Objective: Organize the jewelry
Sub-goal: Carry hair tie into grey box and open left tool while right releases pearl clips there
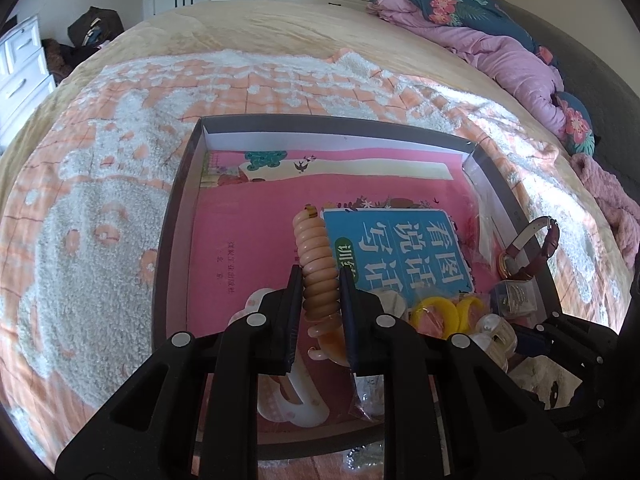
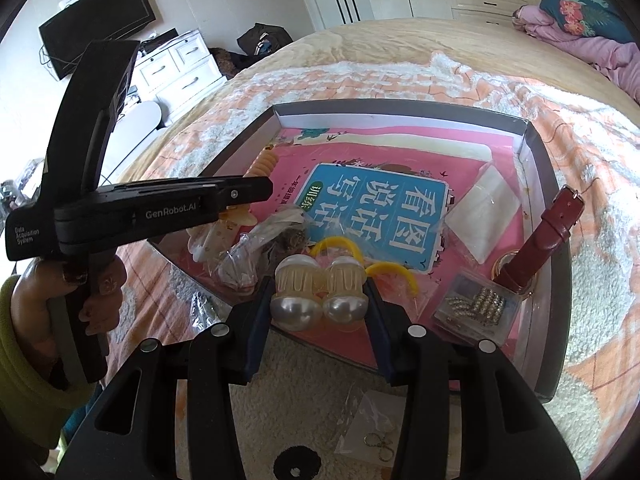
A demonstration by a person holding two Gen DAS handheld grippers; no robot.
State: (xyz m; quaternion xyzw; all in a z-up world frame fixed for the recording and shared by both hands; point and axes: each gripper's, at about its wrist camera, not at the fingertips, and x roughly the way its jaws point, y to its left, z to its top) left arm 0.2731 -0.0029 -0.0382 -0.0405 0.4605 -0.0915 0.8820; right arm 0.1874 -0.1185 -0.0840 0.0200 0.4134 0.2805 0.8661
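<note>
A shallow dark box (image 1: pixel 176 208) lies on the bed, lined with a pink book cover. My left gripper (image 1: pixel 320 280) is shut on an orange ridged hair claw clip (image 1: pixel 314 256), held over the box; the clip also shows in the right wrist view (image 2: pixel 266 164) beyond the left gripper's body. My right gripper (image 2: pixel 318 286) is shut on a pearl-topped hair claw clip (image 2: pixel 320 292) over the box's near edge. In the box lie yellow rings (image 2: pixel 334 246), a red-strapped watch (image 2: pixel 540 248), a clear case of rhinestone pieces (image 2: pixel 476 304) and a white-pink hair clip (image 1: pixel 288 400).
The box sits on a peach and white fluffy blanket (image 1: pixel 100 208). A small plastic bag with earrings (image 2: pixel 376 436) lies on the blanket in front of the box. A clear bag with dark jewelry (image 2: pixel 260 248) lies inside. Purple bedding (image 1: pixel 500 52) is piled at the far right.
</note>
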